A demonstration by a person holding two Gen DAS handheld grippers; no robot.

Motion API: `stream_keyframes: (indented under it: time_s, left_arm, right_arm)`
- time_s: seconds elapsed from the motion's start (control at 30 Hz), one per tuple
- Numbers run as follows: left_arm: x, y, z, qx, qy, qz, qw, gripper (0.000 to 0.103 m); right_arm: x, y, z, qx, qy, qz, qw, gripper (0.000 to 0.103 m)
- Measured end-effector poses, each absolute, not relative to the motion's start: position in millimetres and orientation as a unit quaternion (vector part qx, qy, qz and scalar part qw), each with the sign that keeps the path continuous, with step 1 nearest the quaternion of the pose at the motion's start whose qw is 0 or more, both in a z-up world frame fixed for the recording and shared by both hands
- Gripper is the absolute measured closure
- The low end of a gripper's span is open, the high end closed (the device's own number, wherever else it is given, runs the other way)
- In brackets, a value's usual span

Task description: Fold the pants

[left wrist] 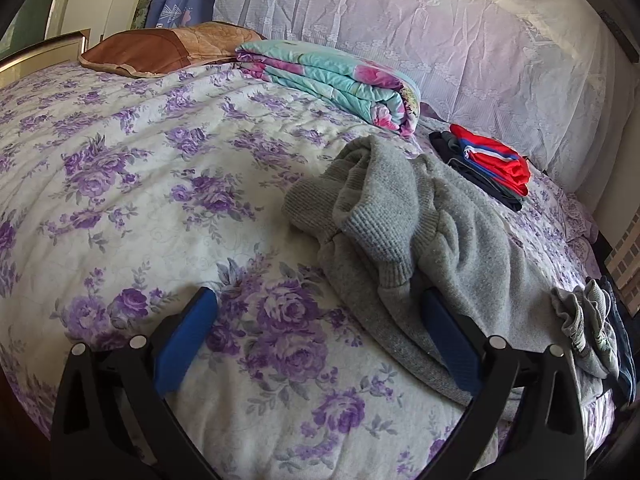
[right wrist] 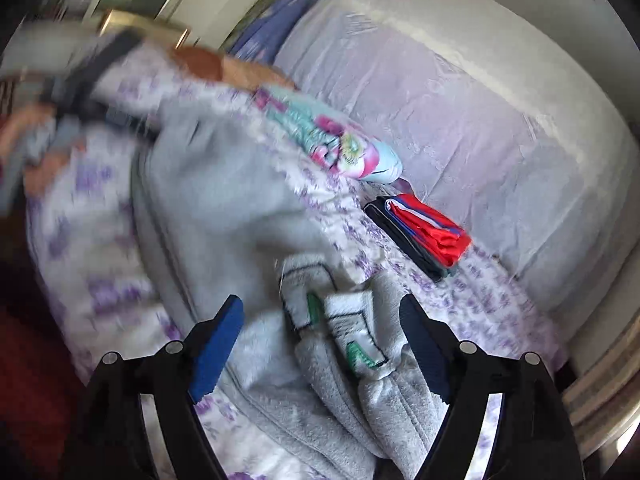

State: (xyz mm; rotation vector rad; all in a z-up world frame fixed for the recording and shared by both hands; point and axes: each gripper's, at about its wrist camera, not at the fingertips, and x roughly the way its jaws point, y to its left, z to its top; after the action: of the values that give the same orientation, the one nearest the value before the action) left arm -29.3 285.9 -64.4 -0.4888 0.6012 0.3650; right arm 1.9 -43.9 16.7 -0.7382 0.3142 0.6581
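The grey sweatpants (left wrist: 404, 216) lie crumpled on the floral bedspread (left wrist: 120, 160), toward the right half of the bed, with a ribbed cuff (left wrist: 376, 236) folded over the top of the heap. In the right wrist view the same grey sweatpants (right wrist: 224, 208) stretch away across the bed, and white care labels (right wrist: 352, 328) with green print show at the bunched waistband near the camera; much of that view is smeared by motion.

The left gripper (left wrist: 320, 316) hangs low over the bedspread with its 2 blue-padded fingers (left wrist: 184, 332) spread wide apart, the right-hand one lying against the near edge of the sweatpants, nothing clamped. The right gripper (right wrist: 320, 320) also has its fingers (right wrist: 218, 344) wide apart, straddling the labelled waistband without closing on it.

Beyond the sweatpants, a stack of folded clothes (left wrist: 488, 164) topped by a red, white and blue garment sits near the lace-covered headboard cushion (left wrist: 440, 40). A folded turquoise floral quilt (left wrist: 328, 76) lies beside a brown pillow (left wrist: 160, 50). Another small grey garment (left wrist: 584, 320) hangs at the bed's right edge.
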Motion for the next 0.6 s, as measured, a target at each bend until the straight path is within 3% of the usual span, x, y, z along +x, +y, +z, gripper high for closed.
stream_keyframes:
  time_s: [0.1, 0.17, 0.23, 0.3, 0.37, 0.6]
  left_arm:
    - [-29, 286, -64, -0.237, 0.291, 0.177, 0.910, 0.004]
    - [-29, 286, -64, -0.237, 0.291, 0.176, 0.910, 0.004]
    - [-30, 286, -64, -0.237, 0.291, 0.176, 0.910, 0.004]
    - [-30, 286, -64, -0.237, 0.290, 0.176, 0.910, 0.004]
    - [-30, 285, -64, -0.237, 0.290, 0.175, 0.910, 0.004]
    - [-30, 284, -64, -0.237, 0.291, 0.177, 0.910, 0.004]
  right_arm:
    - [47, -65, 38, -0.234, 0.209, 0.295, 0.902, 0.022]
    - [83, -76, 38, -0.173, 0.246, 0.266, 0.916, 0.032]
    - [108, -78, 26, -0.136, 0.284, 0.252, 0.915, 0.042]
    - [125, -68, -7, -0.146, 0.337, 0.241, 0.898, 0.042]
    - [127, -56, -28, -0.160, 0.332, 0.235, 0.900, 0.040]
    - [101, -76, 11, -0.112, 0.293, 0.255, 0.915, 0.040]
